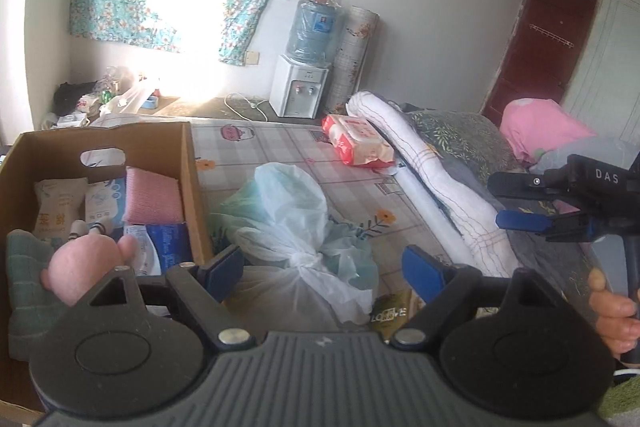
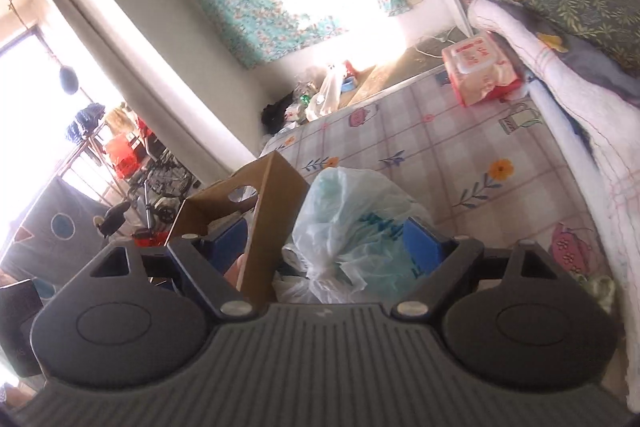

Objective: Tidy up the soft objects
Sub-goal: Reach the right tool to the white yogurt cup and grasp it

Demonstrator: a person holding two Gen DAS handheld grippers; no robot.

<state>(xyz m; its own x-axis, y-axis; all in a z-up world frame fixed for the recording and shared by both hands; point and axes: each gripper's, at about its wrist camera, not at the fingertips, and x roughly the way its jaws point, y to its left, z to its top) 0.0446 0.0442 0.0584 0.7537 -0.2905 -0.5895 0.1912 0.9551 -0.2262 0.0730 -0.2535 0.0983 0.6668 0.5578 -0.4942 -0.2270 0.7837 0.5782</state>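
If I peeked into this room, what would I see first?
Probably the knotted white plastic bag in the middle of the checked bed sheet, right in front of the open left tool. Beside it is a cardboard box with a pink plush toy inside, and a red tissue pack lies farther back.

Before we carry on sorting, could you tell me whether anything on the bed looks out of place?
Two soft items still lie outside the cardboard box: a knotted plastic bag slumped against its side, and a red pack of wipes near the rolled white quilt. Nothing looks spilled or torn.
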